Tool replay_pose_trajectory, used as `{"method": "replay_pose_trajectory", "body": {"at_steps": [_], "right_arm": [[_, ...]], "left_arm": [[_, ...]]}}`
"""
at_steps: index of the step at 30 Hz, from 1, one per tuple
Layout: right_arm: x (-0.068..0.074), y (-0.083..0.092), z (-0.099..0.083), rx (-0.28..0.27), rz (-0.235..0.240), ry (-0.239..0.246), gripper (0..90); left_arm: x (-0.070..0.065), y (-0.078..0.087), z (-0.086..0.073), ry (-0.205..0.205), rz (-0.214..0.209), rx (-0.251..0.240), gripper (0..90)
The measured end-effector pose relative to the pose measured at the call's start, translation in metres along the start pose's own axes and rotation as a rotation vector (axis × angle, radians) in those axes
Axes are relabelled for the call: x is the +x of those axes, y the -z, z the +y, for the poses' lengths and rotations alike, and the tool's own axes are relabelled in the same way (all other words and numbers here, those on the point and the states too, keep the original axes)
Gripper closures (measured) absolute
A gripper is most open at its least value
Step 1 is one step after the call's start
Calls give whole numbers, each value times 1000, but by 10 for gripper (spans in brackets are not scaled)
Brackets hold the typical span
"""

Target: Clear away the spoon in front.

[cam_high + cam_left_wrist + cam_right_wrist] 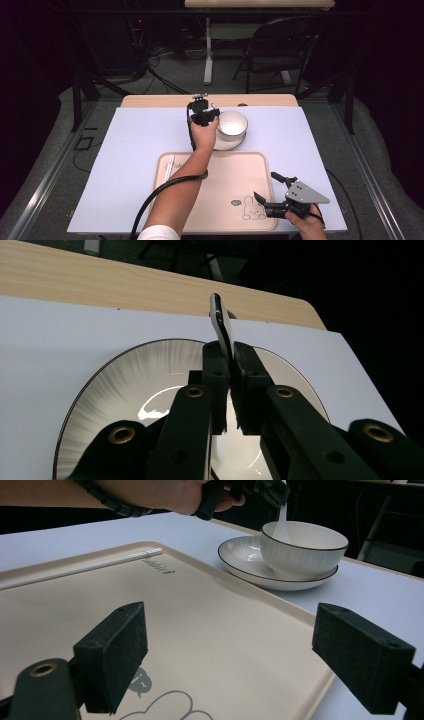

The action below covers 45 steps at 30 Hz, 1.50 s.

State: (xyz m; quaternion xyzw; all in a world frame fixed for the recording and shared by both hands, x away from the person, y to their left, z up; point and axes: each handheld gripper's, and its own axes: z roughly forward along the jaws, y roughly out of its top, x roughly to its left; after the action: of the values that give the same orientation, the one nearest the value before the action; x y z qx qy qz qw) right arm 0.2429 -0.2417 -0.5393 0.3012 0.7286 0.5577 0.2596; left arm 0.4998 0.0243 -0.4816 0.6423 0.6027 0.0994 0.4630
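My left gripper point(205, 117) is held over the left rim of a white bowl point(232, 122), shut on the handle of a white spoon point(221, 322). In the right gripper view the spoon point(281, 525) hangs from that gripper point(265, 487) with its scoop inside the bowl point(305, 545). The bowl stands on a white plate point(240, 557) with a dark rim. A white dark-rimmed dish point(125, 385) lies below the left jaws. My right gripper point(265, 185) stands open above the front right of a beige tray point(225, 175), with nothing between its pads point(112, 655).
A thin white stick point(170, 167) lies along the tray's left edge, and a rabbit drawing point(250, 207) marks its front. A pale mat point(140, 135) covers the wooden table point(150, 101). A folding chair point(280, 45) and cables stand on the floor beyond.
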Motion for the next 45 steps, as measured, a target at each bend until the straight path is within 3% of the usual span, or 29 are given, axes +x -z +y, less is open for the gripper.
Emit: {"method": "replay_pose_trajectory", "body": {"at_steps": [15,24,35,45], "right_arm": [[-1,0,0,-2,0,4,141],[0,0,0,-1,-1,5,141],[-1,0,0,-1,-3,6,141],[-1,0,0,-2,-5,3,141]], "left_arm": [[-15,5,5,-39,-37,7,858],[-18,25,20,-61,-54,-6,858],[-17,44,30,-103,-97,13,859],[-4,61,32,-119,-120,37,858]]}}
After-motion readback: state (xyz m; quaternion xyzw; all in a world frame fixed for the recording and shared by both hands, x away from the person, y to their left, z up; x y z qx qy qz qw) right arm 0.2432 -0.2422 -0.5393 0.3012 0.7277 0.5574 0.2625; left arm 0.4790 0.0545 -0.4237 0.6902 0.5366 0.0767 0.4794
